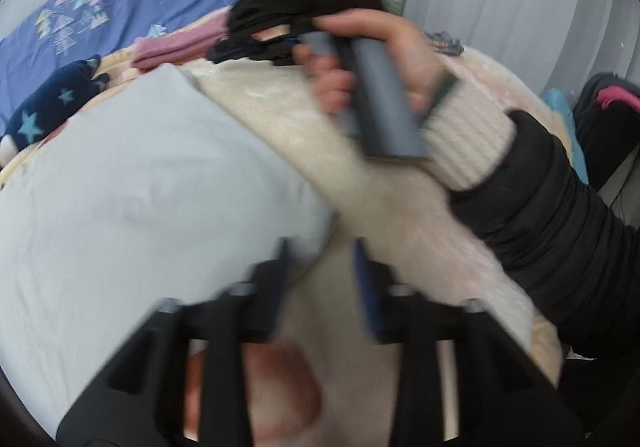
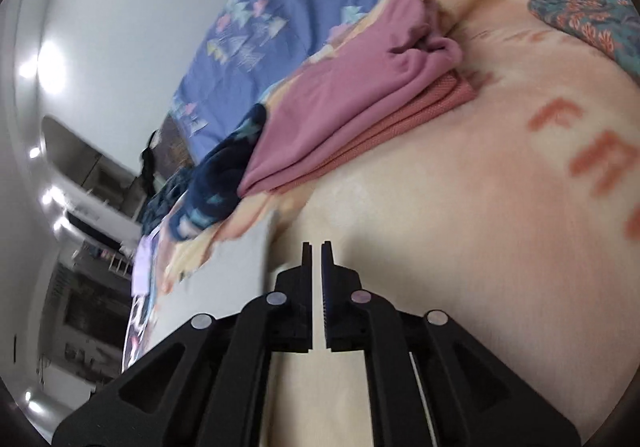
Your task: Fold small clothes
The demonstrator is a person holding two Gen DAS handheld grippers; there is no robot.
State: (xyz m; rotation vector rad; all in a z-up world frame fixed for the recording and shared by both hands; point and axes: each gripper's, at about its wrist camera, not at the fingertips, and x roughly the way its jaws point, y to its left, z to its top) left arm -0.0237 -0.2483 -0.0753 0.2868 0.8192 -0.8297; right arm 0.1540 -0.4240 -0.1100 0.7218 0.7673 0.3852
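Note:
A pale blue-grey garment (image 1: 132,183) lies spread on the cream blanket (image 1: 280,107) in the left wrist view. My left gripper (image 1: 320,275) hovers over the garment's right edge, jaws apart and empty. The right gripper (image 1: 248,43), held in a hand (image 1: 360,55), shows at the top, beyond the garment. In the right wrist view my right gripper (image 2: 317,247) has its jaws almost together with nothing between them, above the blanket (image 2: 460,227). A corner of the pale garment (image 2: 240,259) lies to its left.
A folded pink stack (image 2: 352,103) sits on the blanket ahead, also seen in the left wrist view (image 1: 180,45). A navy star-patterned item (image 1: 52,107) lies left. A teal patterned cloth (image 2: 588,15) lies right. A blue tree-print sheet (image 1: 120,3) covers the far bed.

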